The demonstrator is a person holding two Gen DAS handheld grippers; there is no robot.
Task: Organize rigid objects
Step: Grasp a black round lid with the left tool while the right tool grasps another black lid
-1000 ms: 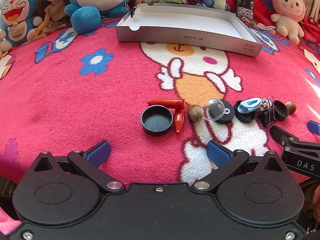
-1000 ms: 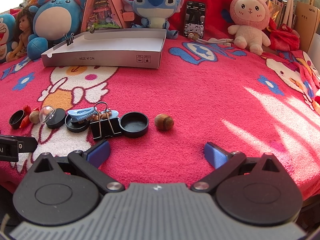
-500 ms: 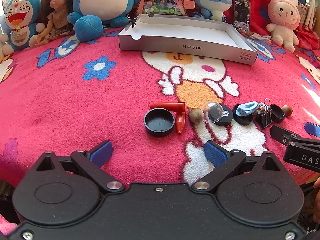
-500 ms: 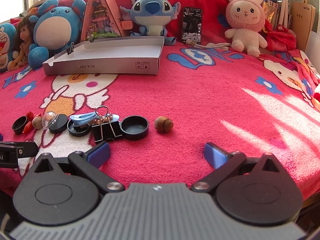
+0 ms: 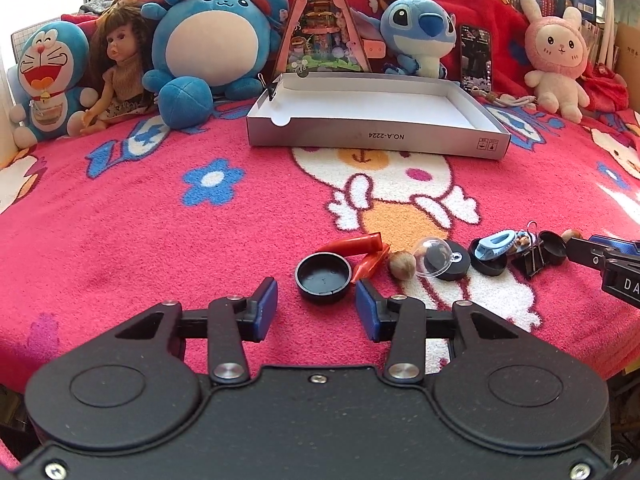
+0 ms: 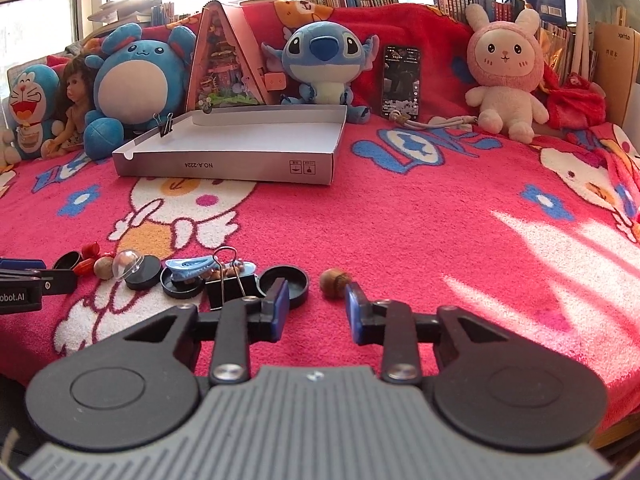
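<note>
Red cartoon blanket (image 5: 120,240), empty box (image 5: 372,136) far. Both hand-held grippers, left (image 5: 316,308) and right (image 6: 314,308), closing from wide, gripping nothing; lid (image 5: 323,276) and nut (image 6: 335,278) just ahead, pickup imminent.

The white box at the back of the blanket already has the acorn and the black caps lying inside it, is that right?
Not quite. The white box does sit at the back of the blanket, but it holds none of them. The right wrist view shows the acorn and the black caps lying on the blanket near the camera, well short of the box.
</note>
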